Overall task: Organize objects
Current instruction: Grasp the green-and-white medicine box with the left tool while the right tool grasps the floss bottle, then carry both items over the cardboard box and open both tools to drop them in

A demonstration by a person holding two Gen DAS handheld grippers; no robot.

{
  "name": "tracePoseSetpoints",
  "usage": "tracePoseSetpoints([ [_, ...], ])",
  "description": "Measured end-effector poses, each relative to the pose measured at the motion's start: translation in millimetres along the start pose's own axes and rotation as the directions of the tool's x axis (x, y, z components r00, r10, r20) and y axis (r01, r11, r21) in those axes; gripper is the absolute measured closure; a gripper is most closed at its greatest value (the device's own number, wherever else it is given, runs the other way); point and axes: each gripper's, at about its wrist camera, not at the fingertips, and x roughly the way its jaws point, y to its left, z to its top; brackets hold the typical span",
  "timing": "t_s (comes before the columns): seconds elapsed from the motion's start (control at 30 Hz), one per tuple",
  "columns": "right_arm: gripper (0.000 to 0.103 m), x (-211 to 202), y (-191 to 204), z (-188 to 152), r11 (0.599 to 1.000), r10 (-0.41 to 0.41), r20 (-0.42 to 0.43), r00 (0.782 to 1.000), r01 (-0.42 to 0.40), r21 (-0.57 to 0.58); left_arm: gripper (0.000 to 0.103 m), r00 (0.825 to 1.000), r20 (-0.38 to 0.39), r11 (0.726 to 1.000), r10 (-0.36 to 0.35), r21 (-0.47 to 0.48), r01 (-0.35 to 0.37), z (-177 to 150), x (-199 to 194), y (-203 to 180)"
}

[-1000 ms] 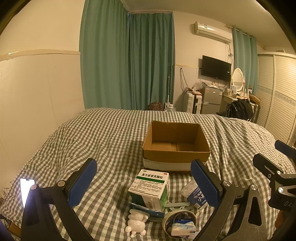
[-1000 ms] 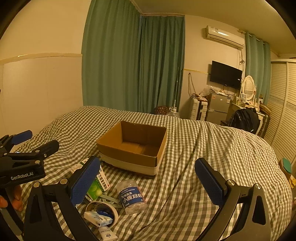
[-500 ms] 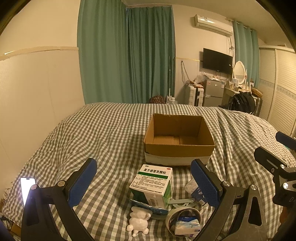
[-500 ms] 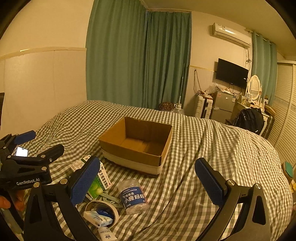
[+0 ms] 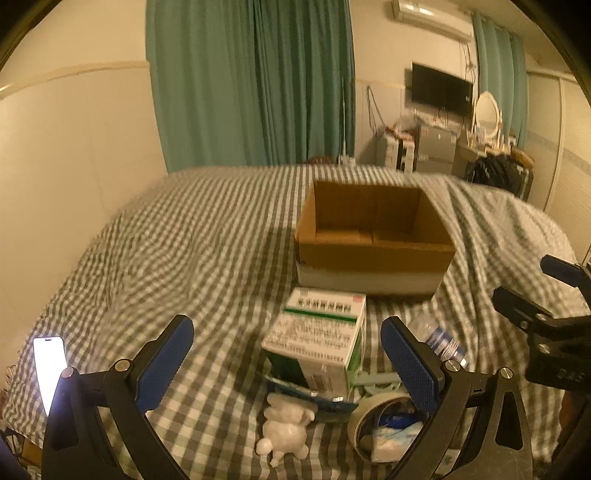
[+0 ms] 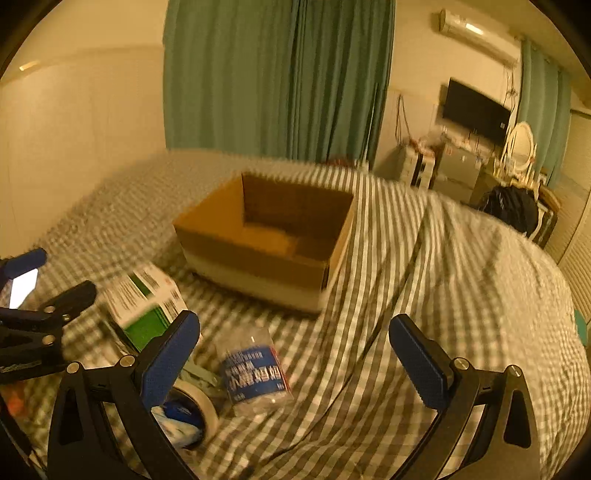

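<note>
- We find a bed [image 5: 177,251] covered in a green-and-white checked sheet; it carries all the items. Beyond it hang green curtains [image 5: 251,85], and a wall television [image 5: 441,88], an air conditioner [image 6: 476,35] and an oval mirror [image 6: 521,144] stand at the far right of the room.
- An open cardboard box [image 5: 373,236] sits on the bed ahead of both tongs; what we can see of its inside is bare.
- The left tongs [image 5: 286,356] are spread wide and grip nothing. Between their tips and just ahead lies a green-and-white medicine carton [image 5: 317,343]; a white toy figure [image 5: 286,428] lies below it, nearer the camera.
- Just inside the right tip of the left tongs we note a tape roll [image 5: 380,424] with a small packet inside its ring.
- The right tongs [image 6: 295,360] are likewise spread wide and empty. A clear bottle with a blue label [image 6: 255,373] lies on its side between their tips, nearer the left one.
- Only the left wrist view shows the toy figure clearly and the lit phone [image 5: 50,369] at the far left edge of the bed.
- Only the right wrist view shows the bottle's full label and a ridge of rumpled sheet right of the box.
- Both views are motion-blurred; the print on the carton and bottle is unreadable.
</note>
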Motion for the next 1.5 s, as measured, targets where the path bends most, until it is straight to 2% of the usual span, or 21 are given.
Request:
tracePoseSetpoints([
  [0.1,0.0,31.9,0.6,-13.9,1.0,0.012,-0.095,0.995,-0.013,-0.009,0.0,0.998,-0.06,1.0,-0.006,0.022,0.007,-11.5,18.7,-7.4],
  [0.23,0.0,59.4,3.7,-26.6,0.998,0.061,-0.178,0.982,-0.064,-0.012,0.0,0.993,-0.118,0.999,-0.012,0.037,0.017,-19.3,40.1,-13.6],
  [0.43,0.001,86.3,7.9,-36.3,0.993,0.113,-0.255,0.96,-0.117,-0.001,0.0,0.99,-0.137,0.997,-0.036,0.061,0.045,-22.0,68.2,-14.1],
  [0.6,0.013,97.4,8.4,-44.2,0.989,0.142,-0.309,0.94,-0.146,0.008,0.0,0.988,-0.15,0.993,-0.038,0.106,0.054,-22.2,90.7,-16.9],
  [0.73,0.024,95.7,9.5,-47.7,0.983,0.178,-0.312,0.933,-0.182,0.016,0.0,0.979,-0.184,0.99,-0.085,0.096,0.104,-23.2,108.6,-16.9],
  [0.8,0.037,97.2,8.8,-47.2,0.98,0.193,-0.317,0.929,-0.2,0.013,0.0,0.976,-0.194,0.988,-0.098,0.102,0.12,-24.0,115.9,-19.5],
  [0.83,0.039,96.1,10.3,-47.0,0.978,0.202,-0.317,0.927,-0.208,0.013,0.0,0.976,-0.195,0.987,-0.101,0.105,0.123,-25.2,118.7,-20.2],
  [0.93,0.039,91.9,10.4,-46.9,0.979,0.198,-0.309,0.93,-0.205,0.009,0.0,0.973,-0.201,0.984,-0.113,0.117,0.138,-27.0,120.0,-22.6],
  [1.03,0.039,84.7,8.4,-45.9,0.982,0.186,-0.291,0.939,-0.19,0.015,0.009,0.976,-0.182,0.98,-0.118,0.134,0.144,-25.3,112.1,-24.5],
  [1.2,0.039,62.0,4.1,-36.5,0.987,0.157,-0.239,0.958,-0.162,0.002,0.011,0.976,-0.166,0.978,-0.143,0.126,0.165,-24.1,94.4,-17.7],
  [1.4,0.039,23.5,3.0,-22.3,0.989,0.136,-0.158,0.978,-0.142,-0.03,0.011,0.99,-0.085,0.986,-0.11,0.112,0.119,-2.3,57.4,-2.1],
  [1.5,0.039,1.8,2.9,-3.4,0.99,0.129,-0.095,0.987,-0.134,-0.046,0.013,0.995,-0.031,0.988,-0.09,0.121,0.093,16.6,37.7,2.6],
])
